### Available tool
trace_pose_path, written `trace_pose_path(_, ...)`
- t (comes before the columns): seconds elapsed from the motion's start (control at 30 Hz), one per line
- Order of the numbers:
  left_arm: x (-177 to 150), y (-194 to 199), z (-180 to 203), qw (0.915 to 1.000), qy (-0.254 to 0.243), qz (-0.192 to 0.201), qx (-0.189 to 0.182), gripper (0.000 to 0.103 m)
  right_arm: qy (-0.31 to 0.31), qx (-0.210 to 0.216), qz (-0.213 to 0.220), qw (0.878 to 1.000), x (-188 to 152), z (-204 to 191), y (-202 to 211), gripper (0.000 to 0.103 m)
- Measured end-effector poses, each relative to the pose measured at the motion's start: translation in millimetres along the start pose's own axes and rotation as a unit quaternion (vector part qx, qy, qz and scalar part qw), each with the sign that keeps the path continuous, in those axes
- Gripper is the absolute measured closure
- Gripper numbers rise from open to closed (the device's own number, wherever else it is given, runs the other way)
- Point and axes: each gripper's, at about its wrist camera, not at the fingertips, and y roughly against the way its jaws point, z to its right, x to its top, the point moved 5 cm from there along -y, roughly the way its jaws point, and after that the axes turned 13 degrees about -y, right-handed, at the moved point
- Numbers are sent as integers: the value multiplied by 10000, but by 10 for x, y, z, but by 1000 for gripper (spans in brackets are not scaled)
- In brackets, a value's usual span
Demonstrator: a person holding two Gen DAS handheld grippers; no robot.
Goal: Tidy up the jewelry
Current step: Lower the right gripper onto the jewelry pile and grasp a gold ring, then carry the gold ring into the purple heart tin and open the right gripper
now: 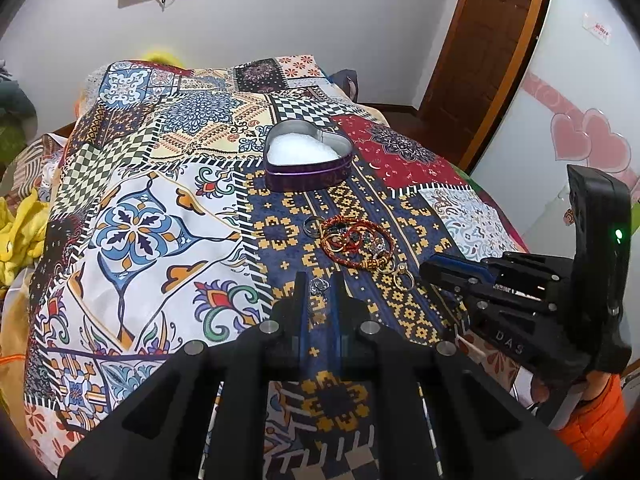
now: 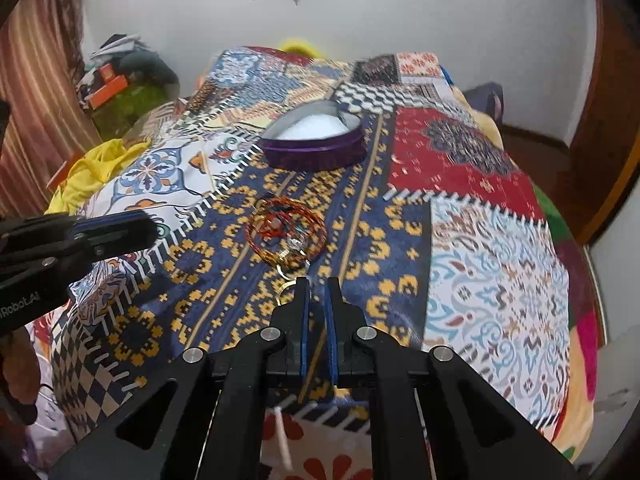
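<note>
A pile of jewelry (image 1: pixel 356 242), red braided bracelets and several rings, lies on the patterned bedspread; it also shows in the right wrist view (image 2: pixel 286 232). A purple heart-shaped tin (image 1: pixel 308 156) with white lining stands open beyond it, seen too in the right wrist view (image 2: pixel 314 140). My left gripper (image 1: pixel 320 286) is nearly closed on a small clear sparkly piece (image 1: pixel 319 287), just short of the pile. My right gripper (image 2: pixel 318 284) has its fingers close together at the pile's near edge, beside a gold ring (image 2: pixel 286 290); whether it grips anything is unclear.
The patterned bedspread (image 1: pixel 160 220) covers the whole bed. Yellow cloth (image 2: pixel 96 168) lies off the left edge. A wooden door (image 1: pixel 492 52) and a white cabinet with pink hearts (image 1: pixel 580 140) stand on the right. Clutter (image 2: pixel 116 76) sits at the far left.
</note>
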Motion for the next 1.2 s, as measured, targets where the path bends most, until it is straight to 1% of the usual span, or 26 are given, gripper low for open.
trace_pose_path(0.07,-21,-1,-3,10000,15,-17,-10,94,-75,39,-104,9999,-8,16,-21,72)
trace_pose_path(0.1,-34,-5,-5,10000,24,-28,-16,94,-87,46,-107,9999,-15,8,-19,68)
trace_pose_path(0.13,-49,-6,-6,10000,31,-37,-18,94,-88,51,-85,9999,-13,-3,-18,66)
trace_pose_path(0.23,-69,-14,-22,10000,50,-55,-16,94,81,72,-124,9999,-16,-105,-78,67)
trace_pose_path(0.33,-77,-5,-42,10000,57,-45,0,94,318,-76,-150,9994,-48,-168,-182,67)
trace_pose_path(0.4,-81,9,-63,10000,69,-33,18,94,534,-228,-75,9983,-63,-216,-243,67)
trace_pose_path(0.43,-80,11,-70,10000,78,-27,20,94,576,-269,-67,9980,-64,-227,-259,68)
trace_pose_path(0.53,-69,17,-89,9999,100,-10,36,94,613,-306,-76,9976,-63,-224,-272,86)
trace_pose_path(0.63,-54,27,-98,9999,110,24,46,94,593,-336,-57,9977,-52,-209,-265,90)
trace_pose_path(0.7,-31,36,-103,9999,106,53,55,94,512,-270,-67,9983,-31,-191,-246,94)
trace_pose_path(0.77,-9,46,-107,9999,98,83,64,94,413,-200,-91,9989,-5,-165,-217,94)
trace_pose_path(0.97,74,59,-153,9997,85,183,117,94,345,-202,14,9992,25,-124,-126,94)
trace_pose_path(1.2,207,83,-217,9994,125,317,116,94,304,-196,243,9990,147,-115,24,94)
